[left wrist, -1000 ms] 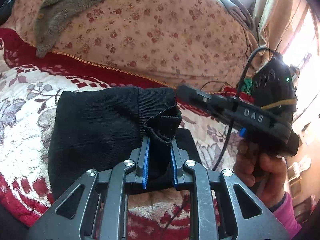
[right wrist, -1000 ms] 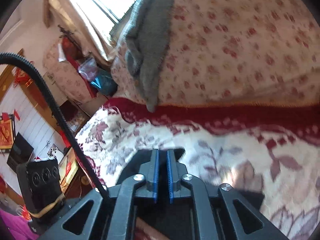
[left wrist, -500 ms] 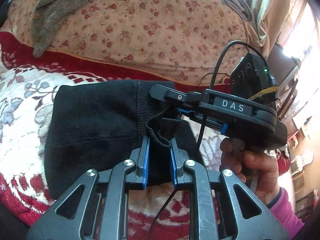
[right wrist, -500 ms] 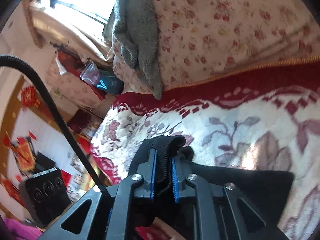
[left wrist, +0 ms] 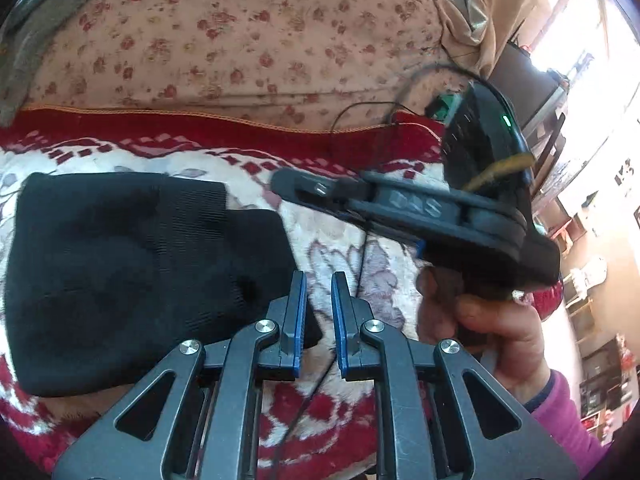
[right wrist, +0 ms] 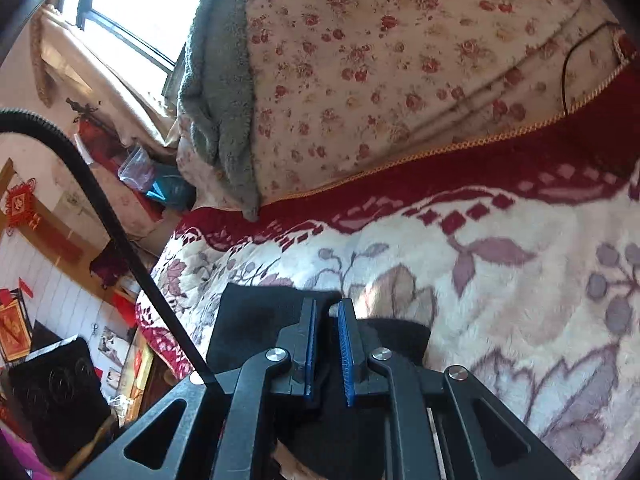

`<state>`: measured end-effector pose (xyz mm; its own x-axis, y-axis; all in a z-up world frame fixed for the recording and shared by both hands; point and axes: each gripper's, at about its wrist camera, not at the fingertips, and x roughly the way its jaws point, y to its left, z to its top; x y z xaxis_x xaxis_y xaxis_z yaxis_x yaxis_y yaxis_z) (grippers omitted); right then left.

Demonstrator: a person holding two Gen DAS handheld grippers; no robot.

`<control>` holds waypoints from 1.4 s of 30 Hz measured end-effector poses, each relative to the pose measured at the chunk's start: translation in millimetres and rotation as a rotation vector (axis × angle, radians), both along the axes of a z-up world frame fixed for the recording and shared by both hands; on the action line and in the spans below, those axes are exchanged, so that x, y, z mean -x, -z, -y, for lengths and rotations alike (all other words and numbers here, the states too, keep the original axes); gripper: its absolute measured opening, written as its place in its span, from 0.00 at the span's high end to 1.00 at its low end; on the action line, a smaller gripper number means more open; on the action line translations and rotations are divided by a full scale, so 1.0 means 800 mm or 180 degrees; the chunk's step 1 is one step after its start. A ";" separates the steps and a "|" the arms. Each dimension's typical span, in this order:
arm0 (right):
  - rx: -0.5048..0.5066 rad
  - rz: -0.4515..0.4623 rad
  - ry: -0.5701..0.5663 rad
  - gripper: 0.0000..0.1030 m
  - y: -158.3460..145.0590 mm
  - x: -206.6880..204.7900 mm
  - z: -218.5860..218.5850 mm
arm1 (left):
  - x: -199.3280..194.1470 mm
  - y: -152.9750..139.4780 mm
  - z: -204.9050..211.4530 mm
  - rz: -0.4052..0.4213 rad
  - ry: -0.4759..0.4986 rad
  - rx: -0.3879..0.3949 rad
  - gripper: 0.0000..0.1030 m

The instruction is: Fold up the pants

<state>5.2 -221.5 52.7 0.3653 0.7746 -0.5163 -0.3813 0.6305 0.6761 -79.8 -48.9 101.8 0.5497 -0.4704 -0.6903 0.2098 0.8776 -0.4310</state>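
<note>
Where folded, pants (left wrist: pixel 132 264) on blanket (left wrist: pixel 400 264)

Matt black ribbed-knit pants (left wrist: pixel 132 264) lie on a plush blanket (left wrist: pixel 352 256) (fleecy, floral).

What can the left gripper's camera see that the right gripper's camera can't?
Only the left view shows the right gripper from outside, held in the person's hand. Only the right view shows the bright window and the grey towel. Both show the folded black pants on the flowered blanket, each view's own gripper open and empty.
</note>
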 end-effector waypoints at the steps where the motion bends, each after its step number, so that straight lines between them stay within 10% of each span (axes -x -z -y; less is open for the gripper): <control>1: -0.0040 0.0003 -0.0022 0.89 0.001 0.003 0.001 | 0.002 -0.003 -0.008 0.0009 -0.0018 0.0008 0.89; 5: -0.0181 -0.0065 -0.0105 0.48 0.004 0.010 -0.003 | 0.011 -0.019 -0.057 -0.0028 -0.0104 0.0130 0.87; 10: -0.0239 -0.0215 -0.0173 0.47 0.012 -0.005 -0.025 | 0.028 -0.009 -0.092 -0.0197 -0.0164 0.0279 0.52; 26: -0.0525 -0.0569 -0.0403 0.47 0.033 0.000 -0.026 | 0.035 0.028 -0.063 -0.0592 -0.0034 0.0660 0.52; 42: -0.0914 -0.0906 -0.0625 0.47 0.040 0.020 -0.011 | 0.031 0.038 -0.106 -0.0626 -0.0542 0.0996 0.52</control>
<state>-10.9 -212.3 21.0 0.0715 0.9417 -0.3288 -0.2487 0.3361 0.9084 -104.8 35.8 71.7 0.5096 -0.5881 -0.6281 -0.0403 0.7129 -0.7002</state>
